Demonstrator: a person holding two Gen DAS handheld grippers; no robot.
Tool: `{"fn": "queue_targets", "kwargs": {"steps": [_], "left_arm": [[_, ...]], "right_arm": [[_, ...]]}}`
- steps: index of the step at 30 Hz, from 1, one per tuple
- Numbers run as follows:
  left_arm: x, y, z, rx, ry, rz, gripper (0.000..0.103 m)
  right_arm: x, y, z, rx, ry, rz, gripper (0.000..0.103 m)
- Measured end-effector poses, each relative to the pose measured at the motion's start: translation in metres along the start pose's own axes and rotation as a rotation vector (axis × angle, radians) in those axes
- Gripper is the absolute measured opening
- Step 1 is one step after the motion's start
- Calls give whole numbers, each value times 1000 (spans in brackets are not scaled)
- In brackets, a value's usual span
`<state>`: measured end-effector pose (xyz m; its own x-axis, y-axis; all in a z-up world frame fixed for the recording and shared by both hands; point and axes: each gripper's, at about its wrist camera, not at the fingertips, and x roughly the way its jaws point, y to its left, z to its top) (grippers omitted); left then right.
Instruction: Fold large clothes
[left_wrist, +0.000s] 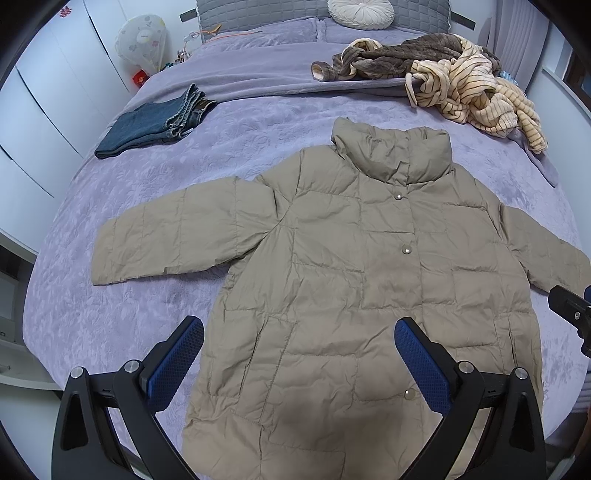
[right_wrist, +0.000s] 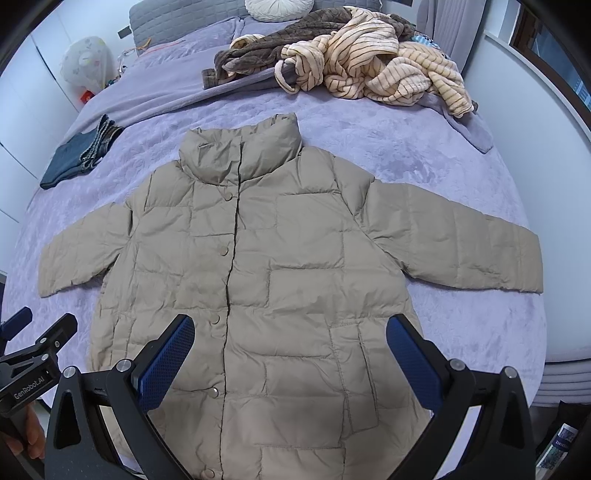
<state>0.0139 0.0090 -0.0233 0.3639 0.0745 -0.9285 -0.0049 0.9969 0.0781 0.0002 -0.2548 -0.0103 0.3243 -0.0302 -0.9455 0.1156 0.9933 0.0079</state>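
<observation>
You have the beige puffer jacket (left_wrist: 351, 266) lying flat on the lavender bedspread (left_wrist: 110, 295), front up and snapped closed, collar toward the headboard, both sleeves spread out to the sides. Your left gripper (left_wrist: 299, 354) hangs above the jacket's hem with its blue pads wide apart, gripping nothing. Your right gripper (right_wrist: 290, 350) hovers over the jacket's lower front, likewise spread and empty. Beyond the jacket's left sleeve lie folded jeans (left_wrist: 155, 123); beyond its collar sits a heap of striped and brown fleece (left_wrist: 454, 74)
</observation>
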Motion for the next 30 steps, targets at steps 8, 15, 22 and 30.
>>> {"fn": "queue_targets", "kwargs": {"steps": [8, 15, 22, 30], "left_arm": [[0, 0, 1, 1, 0, 0, 103], [1, 2, 1, -9, 6, 1, 103], [1, 5, -1, -15, 5, 4, 103], [2, 5, -2, -15, 5, 3, 103]], "right_arm": [[0, -1, 0, 1, -1, 0, 103], [0, 2, 1, -6, 4, -4, 103], [0, 4, 0, -6, 0, -3, 103], [2, 5, -1, -7, 2, -2, 103]]}}
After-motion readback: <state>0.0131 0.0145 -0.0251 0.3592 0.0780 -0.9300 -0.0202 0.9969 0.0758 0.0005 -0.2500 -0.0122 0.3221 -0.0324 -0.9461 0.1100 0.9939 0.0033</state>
